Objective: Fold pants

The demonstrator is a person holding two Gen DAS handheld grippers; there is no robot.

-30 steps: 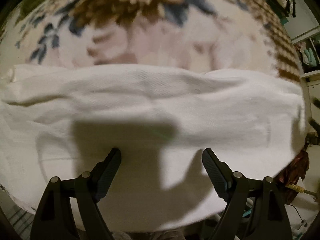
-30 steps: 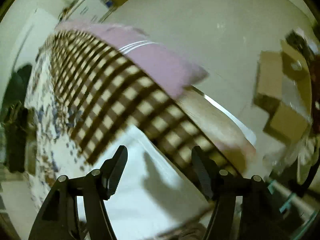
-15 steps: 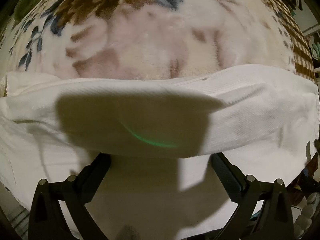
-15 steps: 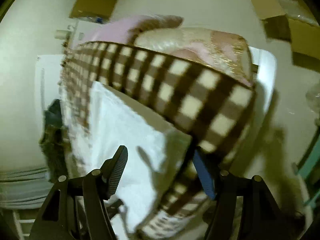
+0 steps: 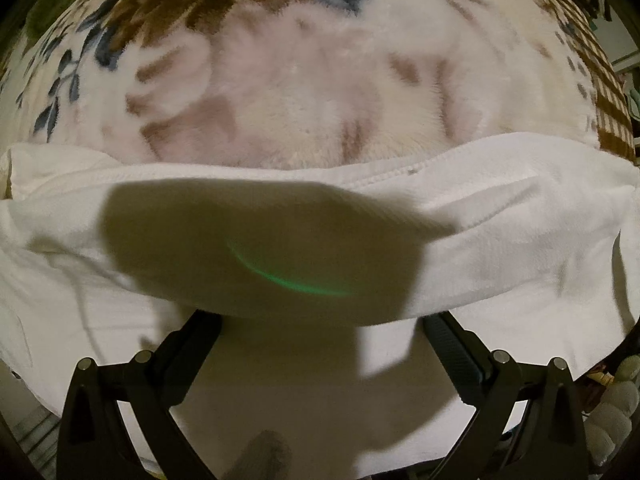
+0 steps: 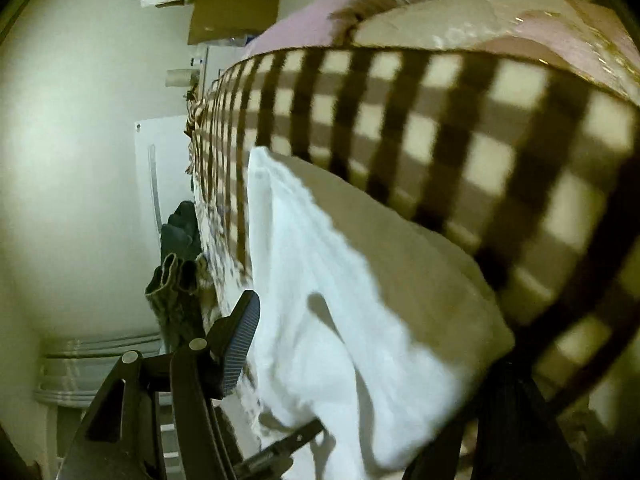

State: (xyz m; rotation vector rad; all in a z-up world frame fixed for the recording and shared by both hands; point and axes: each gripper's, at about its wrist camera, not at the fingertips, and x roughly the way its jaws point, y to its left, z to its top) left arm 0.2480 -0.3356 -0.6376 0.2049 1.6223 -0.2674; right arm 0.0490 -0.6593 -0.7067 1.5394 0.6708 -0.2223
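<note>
The left tongs [image 5: 320, 340] stand wide apart over the white pants [image 5: 500, 240], whose folded edge lies between the closing right tongs [image 6: 360, 360], all on the bed's floral blanket [image 5: 320, 80].

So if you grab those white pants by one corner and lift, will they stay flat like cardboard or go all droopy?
Probably droopy. The white pants already sag in soft wrinkles over the fluffy blanket and bend over its edge, so they look floppy. They seem like thick woven cloth, so maybe a bit heavy. The plush surface likely grips them, so pushing would bunch them rather than slide them.
</note>
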